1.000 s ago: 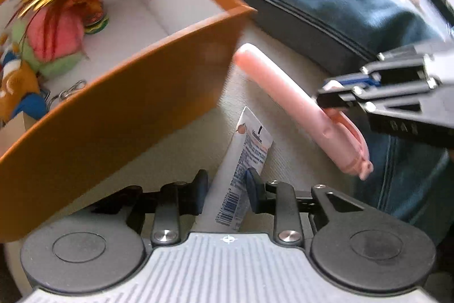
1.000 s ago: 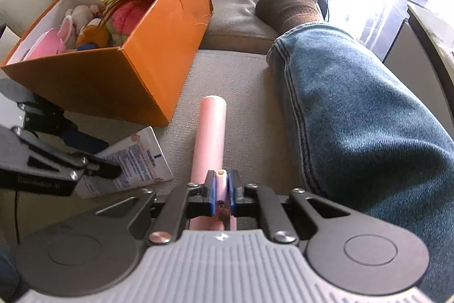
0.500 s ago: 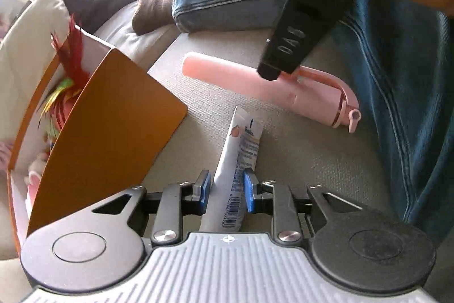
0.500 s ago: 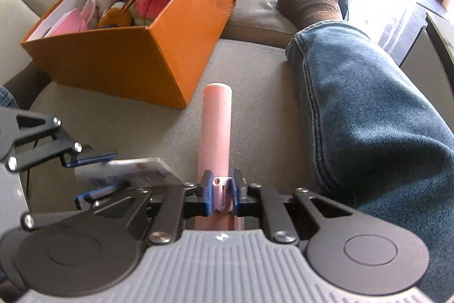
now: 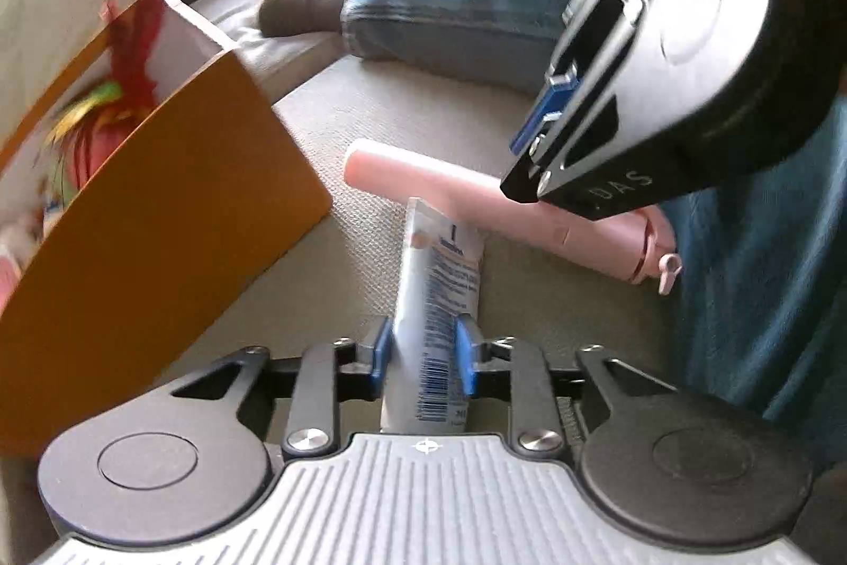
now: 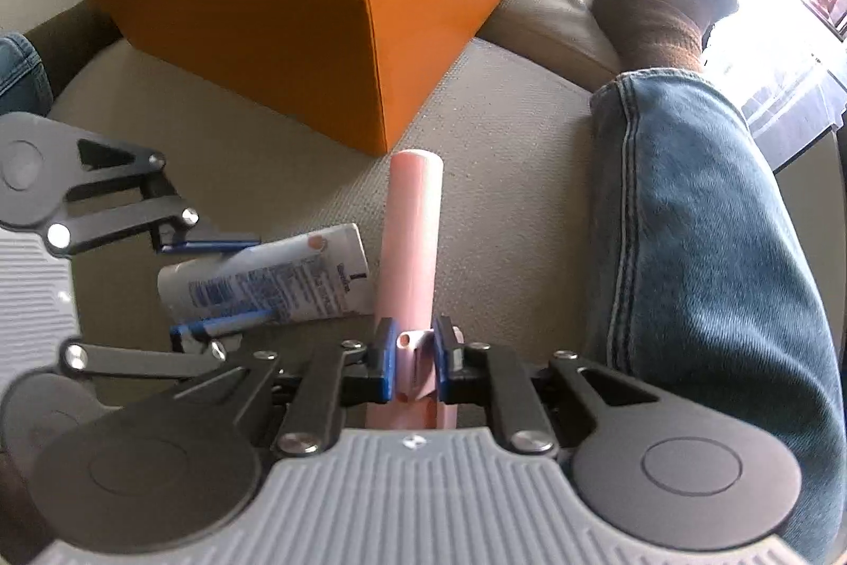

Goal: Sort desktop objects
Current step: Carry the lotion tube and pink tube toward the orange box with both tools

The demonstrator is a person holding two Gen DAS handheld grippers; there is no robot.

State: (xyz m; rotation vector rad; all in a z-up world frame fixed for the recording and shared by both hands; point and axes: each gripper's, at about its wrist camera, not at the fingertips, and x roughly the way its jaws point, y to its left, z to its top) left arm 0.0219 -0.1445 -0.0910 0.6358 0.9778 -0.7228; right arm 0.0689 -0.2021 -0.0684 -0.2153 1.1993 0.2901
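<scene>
Orange cardboard box (image 6: 339, 35), already crowded with plush toys, stands on the beige cushion (image 6: 503, 152) beyond both items, so drops could bounce off its rim. The long pink plastic case (image 6: 413, 236), pinched only by its end tab in the right gripper (image 6: 414, 366), may swing. The left gripper (image 5: 422, 356) clenches the white squeeze tube (image 5: 439, 295), whose tip touches the case and could snag
</scene>
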